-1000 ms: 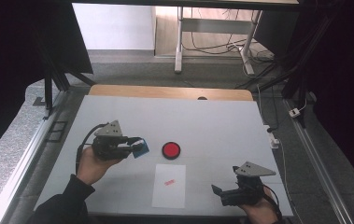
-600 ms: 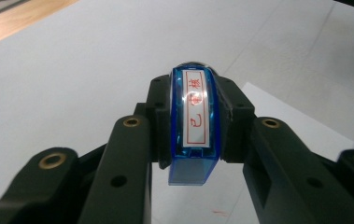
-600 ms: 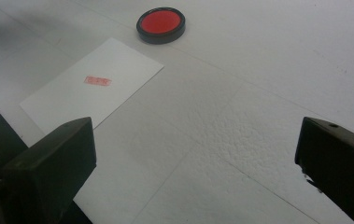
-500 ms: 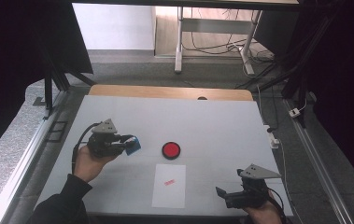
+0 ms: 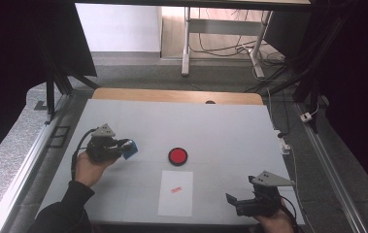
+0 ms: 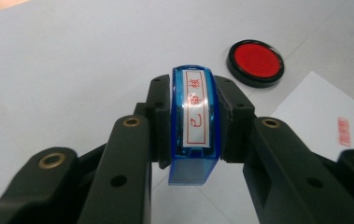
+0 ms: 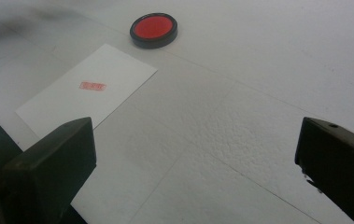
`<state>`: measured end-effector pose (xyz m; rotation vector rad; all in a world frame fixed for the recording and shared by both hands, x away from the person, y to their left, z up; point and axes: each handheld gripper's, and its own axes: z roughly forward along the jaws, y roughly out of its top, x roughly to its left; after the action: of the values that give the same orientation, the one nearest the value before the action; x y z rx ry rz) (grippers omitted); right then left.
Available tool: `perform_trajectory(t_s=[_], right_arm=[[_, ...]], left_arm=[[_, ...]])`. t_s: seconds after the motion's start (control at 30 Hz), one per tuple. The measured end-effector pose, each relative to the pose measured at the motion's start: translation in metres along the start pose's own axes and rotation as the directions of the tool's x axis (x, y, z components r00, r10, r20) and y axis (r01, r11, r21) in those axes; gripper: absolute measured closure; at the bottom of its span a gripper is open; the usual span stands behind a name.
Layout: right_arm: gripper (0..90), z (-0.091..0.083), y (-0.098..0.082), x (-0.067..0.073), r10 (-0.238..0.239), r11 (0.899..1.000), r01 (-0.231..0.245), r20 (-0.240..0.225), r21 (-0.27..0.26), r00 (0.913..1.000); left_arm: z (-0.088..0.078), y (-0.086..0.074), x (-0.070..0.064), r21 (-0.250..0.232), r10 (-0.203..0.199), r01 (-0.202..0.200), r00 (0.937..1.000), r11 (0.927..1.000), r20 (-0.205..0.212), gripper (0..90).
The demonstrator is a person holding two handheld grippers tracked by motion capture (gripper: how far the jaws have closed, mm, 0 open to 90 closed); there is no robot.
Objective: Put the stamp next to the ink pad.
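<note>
So the left gripper (image 5: pixel 125 148) is clamped on a blue stamp (image 6: pixel 194 122), held over the left side of the worktop (image 5: pixel 230 124), label with red characters facing up. Looks like it's just off the surface, hard to say. The ink pad (image 5: pixel 177 156) sits mid-worktop, and the paper (image 5: pixel 175 193) with a red mark (image 5: pixel 175 189) lies near the front edge. The right gripper (image 5: pixel 233 201) is wide open, empty, at the front right corner.

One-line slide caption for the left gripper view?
Left tool clamps a blue stamp; red ink pad beyond.
</note>
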<state>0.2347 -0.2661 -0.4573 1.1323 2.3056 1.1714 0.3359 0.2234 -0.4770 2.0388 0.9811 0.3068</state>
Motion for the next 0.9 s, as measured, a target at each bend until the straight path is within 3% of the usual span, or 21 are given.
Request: perform_trajectory(t_s=[0.2, 0.43, 0.9], right_arm=[[0.0, 0.000, 0.000, 0.002, -0.017, 1.000, 0.017, 0.005, 0.006, 0.9998], [0.0, 0.000, 0.000, 0.003, -0.022, 1.000, 0.022, 0.009, 0.007, 0.9997], [0.0, 0.001, 0.000, 0.004, -0.037, 0.999, 0.037, 0.010, 0.006, 0.9993]], left_arm=[[0.008, -0.007, 0.007, 0.030, 0.012, -0.011, 0.9991, 0.9995, -0.041, 69.9], [0.017, -0.014, 0.013, 0.049, 0.023, -0.020, 0.9983, 0.9986, -0.053, 69.8], [0.028, -0.022, 0.017, 0.100, 0.039, -0.036, 0.9989, 0.9943, -0.027, 69.5]])
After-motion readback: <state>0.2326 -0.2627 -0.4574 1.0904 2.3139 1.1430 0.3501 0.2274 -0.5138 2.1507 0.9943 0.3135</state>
